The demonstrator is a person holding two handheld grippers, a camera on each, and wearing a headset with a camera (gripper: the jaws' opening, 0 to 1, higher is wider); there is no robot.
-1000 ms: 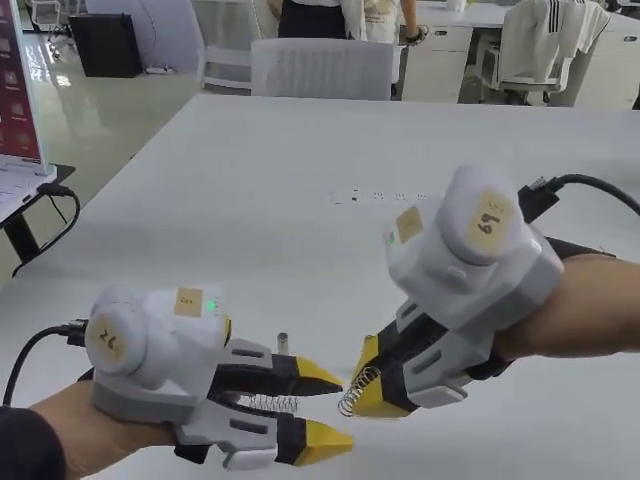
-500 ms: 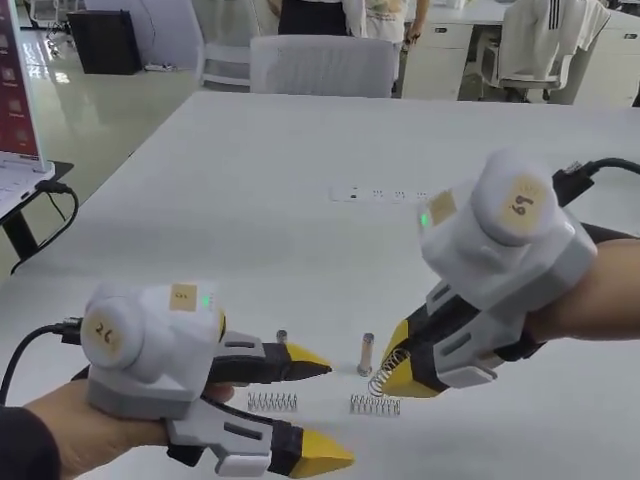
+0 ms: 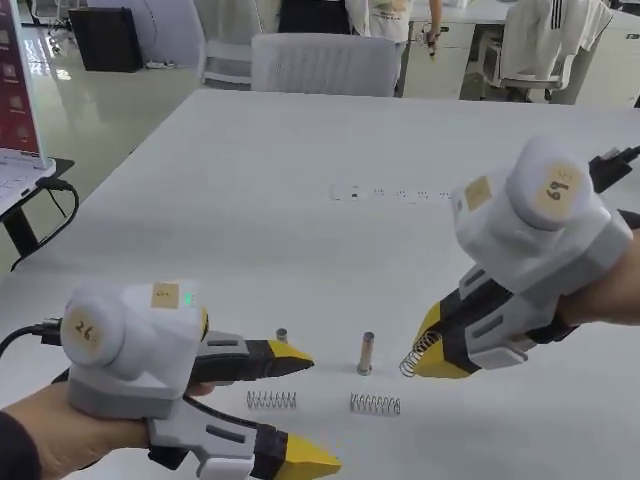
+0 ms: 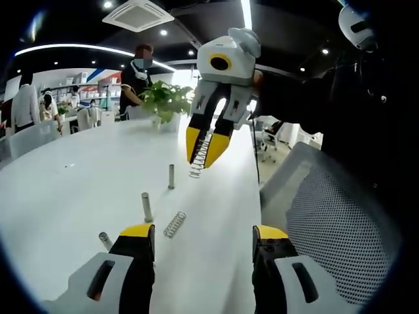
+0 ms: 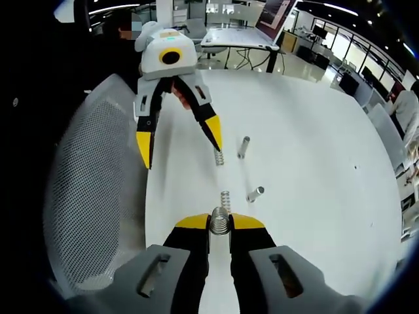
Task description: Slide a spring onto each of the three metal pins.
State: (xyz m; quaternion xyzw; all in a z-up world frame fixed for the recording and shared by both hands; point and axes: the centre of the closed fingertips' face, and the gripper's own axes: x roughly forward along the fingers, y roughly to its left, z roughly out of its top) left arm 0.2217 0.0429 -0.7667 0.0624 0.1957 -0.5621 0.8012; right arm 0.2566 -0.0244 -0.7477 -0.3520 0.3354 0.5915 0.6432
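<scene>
My right gripper [image 3: 428, 360] hovers low over the white table [image 3: 300, 200], shut on a small steel spring [image 3: 413, 357] that sticks out of its yellow tips. In the right gripper view the same spring [image 5: 220, 221] sits end-on between the closed jaws. An upright metal pin [image 3: 367, 353] stands just left of it, and a second pin [image 3: 282, 335] pokes up behind my left gripper [image 3: 303, 410], which is open and holds nothing. Two loose springs [image 3: 272, 400] [image 3: 375, 404] lie flat on the table. In the left gripper view three pins [image 4: 171, 176] [image 4: 147, 207] [image 4: 105, 240] stand in a row.
A socket strip [image 3: 380, 195] is set into the tabletop further away. A grey chair [image 3: 325, 65] stands at the table's far end. A laptop on a stand [image 3: 15, 110] is off the table's left edge.
My right gripper has drawn away to the right with its spring, uncovering the tall pin and a second loose spring. My left gripper has shifted slightly left and stays open.
</scene>
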